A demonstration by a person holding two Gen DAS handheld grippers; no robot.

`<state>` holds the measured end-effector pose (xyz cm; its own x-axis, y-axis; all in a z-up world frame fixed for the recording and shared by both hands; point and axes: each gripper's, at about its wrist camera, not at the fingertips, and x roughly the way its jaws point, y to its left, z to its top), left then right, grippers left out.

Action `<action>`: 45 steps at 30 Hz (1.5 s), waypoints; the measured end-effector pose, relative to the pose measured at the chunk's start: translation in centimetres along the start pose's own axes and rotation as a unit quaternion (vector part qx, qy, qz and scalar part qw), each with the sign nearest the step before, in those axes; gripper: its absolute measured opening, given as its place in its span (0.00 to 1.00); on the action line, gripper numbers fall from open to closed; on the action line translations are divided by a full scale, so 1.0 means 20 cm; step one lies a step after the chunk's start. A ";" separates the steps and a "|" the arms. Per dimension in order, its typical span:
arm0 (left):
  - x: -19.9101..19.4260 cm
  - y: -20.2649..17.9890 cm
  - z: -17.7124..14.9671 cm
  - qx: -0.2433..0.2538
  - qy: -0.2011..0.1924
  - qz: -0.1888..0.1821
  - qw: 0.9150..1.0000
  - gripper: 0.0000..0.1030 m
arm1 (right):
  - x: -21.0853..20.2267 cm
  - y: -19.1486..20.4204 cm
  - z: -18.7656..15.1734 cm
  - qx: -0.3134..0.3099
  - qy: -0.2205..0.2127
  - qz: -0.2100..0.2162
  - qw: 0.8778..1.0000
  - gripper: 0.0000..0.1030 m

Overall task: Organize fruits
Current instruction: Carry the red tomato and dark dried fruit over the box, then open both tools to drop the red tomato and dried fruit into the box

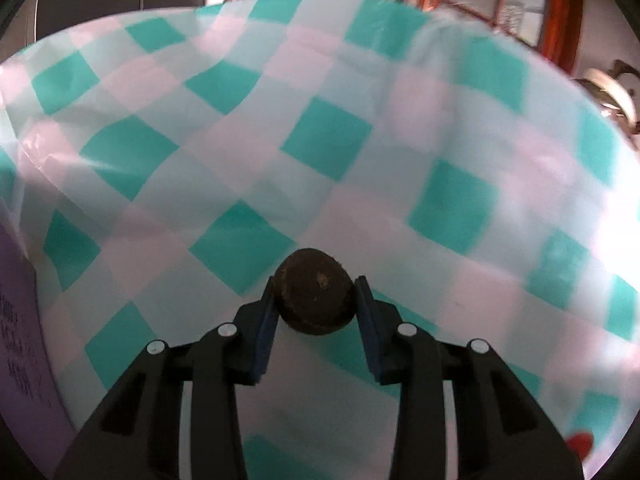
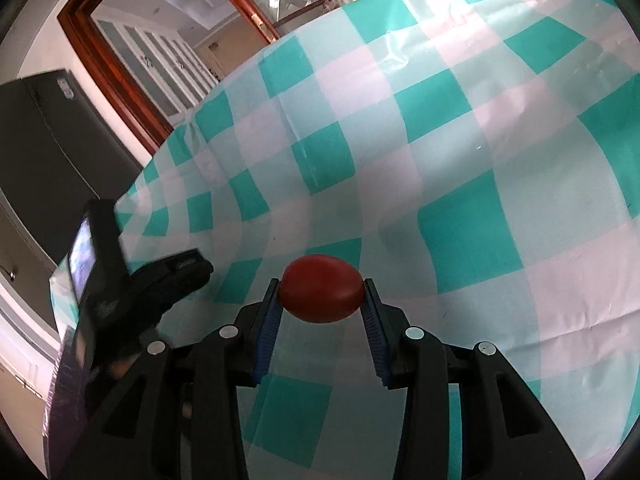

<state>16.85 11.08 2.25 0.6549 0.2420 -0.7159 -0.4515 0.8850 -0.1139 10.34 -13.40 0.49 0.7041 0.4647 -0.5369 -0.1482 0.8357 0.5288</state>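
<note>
Black linkage arms with silver rivets fill the bottom of both wrist views, ending in blue pads. Left gripper (image 1: 316, 300) pinched on a dark brown round fruit (image 1: 315, 292), one blue pad (image 1: 267, 320) pressed to each side, the fruit sitting right at the fingertips and held above the checked tablecloth (image 1: 320, 140). Rough, matte skin on that fruit, with a small pale speck near its middle. Right gripper (image 2: 322, 300) likewise clamped on a smooth red oval fruit (image 2: 321, 289), long axis lying across between the ribbed blue pads (image 2: 269, 324), also at the very tips and over the same teal, pale blue and white cloth (image 2: 460, 160). Cloth wrinkled and glossy, with bright glare at the right edge of the left wrist view. Small red patch (image 1: 580, 442) at the lower right edge of that view, too cut off to identify. Purple sheet with printed characters (image 1: 20, 340) at the lower left there, beside the cloth's edge. Seen from the right wrist, at the left: the left gripper (image 2: 188, 268) again, blurred, with a lit screen (image 2: 82, 256) on its body, fruit not visible from this angle. Beyond the table: a red-brown wooden door frame with glass panes (image 2: 120, 52) and a dark cabinet (image 2: 44, 140).
</note>
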 end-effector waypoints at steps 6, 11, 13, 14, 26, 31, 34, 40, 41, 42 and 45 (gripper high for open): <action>-0.29 -0.03 -0.16 0.036 -0.035 -0.035 0.998 0.37 | -0.02 -0.02 0.02 0.017 -0.017 -0.002 1.000 0.39; -0.57 0.05 -0.34 0.045 -0.047 -0.052 0.997 0.37 | -0.05 -0.03 0.04 0.024 -0.031 -0.006 0.999 0.39; -0.68 0.10 -0.40 0.052 -0.047 -0.062 0.996 0.37 | -0.07 0.00 0.02 0.016 -0.031 -0.010 0.999 0.39; -0.76 0.14 -0.43 0.057 -0.047 -0.071 0.995 0.37 | -0.09 0.01 0.01 0.012 -0.033 -0.013 0.999 0.39; -1.48 0.68 -0.47 0.093 -0.107 -0.100 0.985 0.37 | -0.63 0.71 -0.25 -0.117 -0.035 0.047 0.991 0.39; -1.61 1.00 -0.41 0.090 -0.114 -0.066 0.987 0.37 | -0.76 1.26 -0.38 -0.247 -0.007 0.099 0.964 0.39; -1.63 1.18 -0.39 0.086 -0.109 -0.038 0.990 0.37 | -0.74 1.44 -0.48 -0.288 0.019 0.111 0.951 0.39; -1.53 1.43 -0.40 0.101 -0.055 0.009 0.993 0.37 | -0.57 1.66 -0.69 -0.341 0.122 0.086 0.928 0.39; -1.50 1.46 -0.41 0.101 -0.044 0.012 0.994 0.37 | -0.55 1.69 -0.72 -0.353 0.135 0.077 0.922 0.39; -1.46 1.50 -0.42 0.100 -0.028 0.018 0.994 0.37 | -0.51 1.72 -0.76 -0.367 0.152 0.067 0.915 0.39; -1.36 1.56 -0.43 0.096 0.012 0.023 0.995 0.37 | -0.45 1.79 -0.85 -0.405 0.178 0.040 0.896 0.39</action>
<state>-20.24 28.75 12.16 0.6206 0.2759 -0.7340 -0.3550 0.9335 0.0507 -13.08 17.32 12.95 0.4235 0.4756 -0.7710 -0.7450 0.6671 0.0022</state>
